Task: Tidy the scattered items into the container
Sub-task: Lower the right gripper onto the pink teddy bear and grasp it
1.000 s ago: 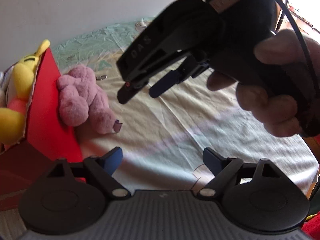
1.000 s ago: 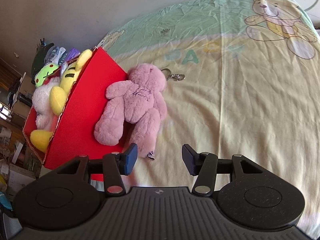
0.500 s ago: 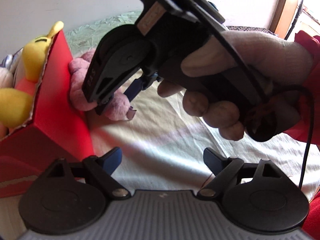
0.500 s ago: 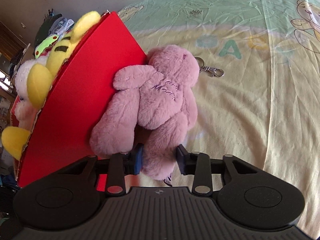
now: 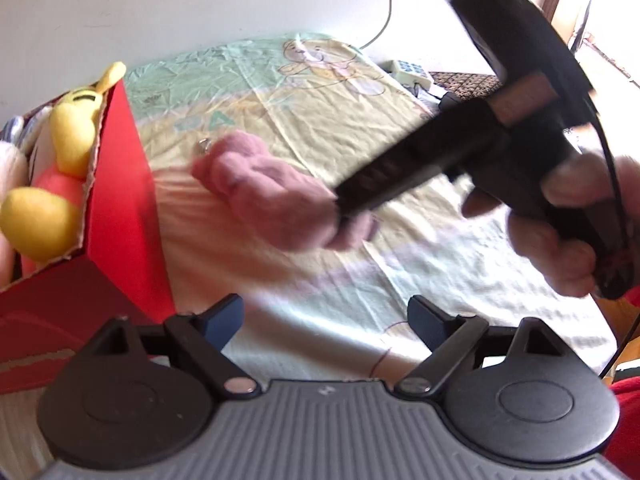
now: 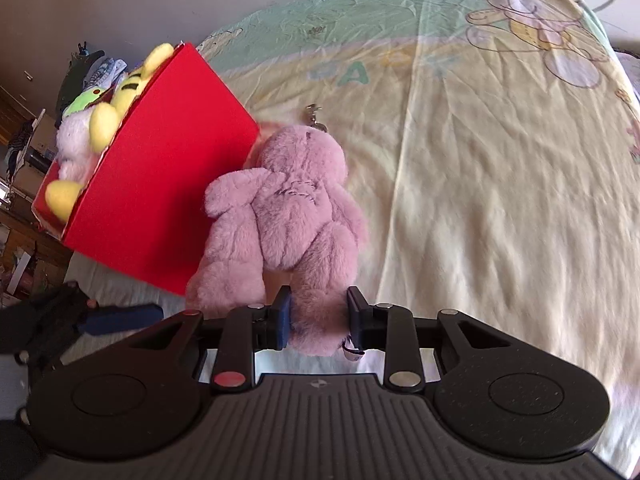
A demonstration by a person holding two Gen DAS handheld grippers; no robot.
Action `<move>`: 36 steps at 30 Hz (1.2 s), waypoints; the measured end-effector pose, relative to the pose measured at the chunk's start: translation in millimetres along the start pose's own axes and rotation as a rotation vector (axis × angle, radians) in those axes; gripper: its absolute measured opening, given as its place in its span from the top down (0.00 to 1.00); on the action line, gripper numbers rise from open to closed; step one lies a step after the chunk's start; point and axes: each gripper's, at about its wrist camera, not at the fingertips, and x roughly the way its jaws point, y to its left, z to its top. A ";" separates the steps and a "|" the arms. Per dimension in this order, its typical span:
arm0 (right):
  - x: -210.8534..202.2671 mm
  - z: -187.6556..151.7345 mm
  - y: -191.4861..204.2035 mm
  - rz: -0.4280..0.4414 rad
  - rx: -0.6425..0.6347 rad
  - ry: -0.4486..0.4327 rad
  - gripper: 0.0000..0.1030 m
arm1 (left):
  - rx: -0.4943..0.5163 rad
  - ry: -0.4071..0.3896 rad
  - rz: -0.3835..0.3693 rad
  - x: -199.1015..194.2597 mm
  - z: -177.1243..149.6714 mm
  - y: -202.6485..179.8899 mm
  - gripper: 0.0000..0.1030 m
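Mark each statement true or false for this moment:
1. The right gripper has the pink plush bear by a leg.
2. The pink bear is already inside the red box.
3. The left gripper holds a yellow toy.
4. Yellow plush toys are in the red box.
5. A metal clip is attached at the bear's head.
1. True. The right gripper is closing on one leg of the pink plush bear, with the pads against the fur.
2. False. The bear lies on the bedsheet, outside the red box and beside its wall.
3. False. The left gripper is open with nothing between its fingers.
4. True. Yellow plush toys sit in the box.
5. True. The metal clip shows at the bear's head.
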 end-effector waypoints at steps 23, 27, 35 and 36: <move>-34.0 -62.0 -26.6 0.098 0.325 -0.080 0.50 | -0.161 0.098 -0.198 33.7 -10.0 2.1 0.13; -22.0 -58.7 -27.0 0.117 0.370 -0.094 0.48 | -0.149 0.126 -0.197 43.1 -8.1 -1.2 0.30; -3.0 -58.0 -26.0 0.152 0.399 -0.081 0.47 | -0.178 0.165 -0.170 54.8 -8.8 0.4 0.29; -3.8 -59.1 -25.9 0.155 0.399 -0.086 0.47 | -0.182 0.164 -0.167 54.7 -9.2 0.3 0.28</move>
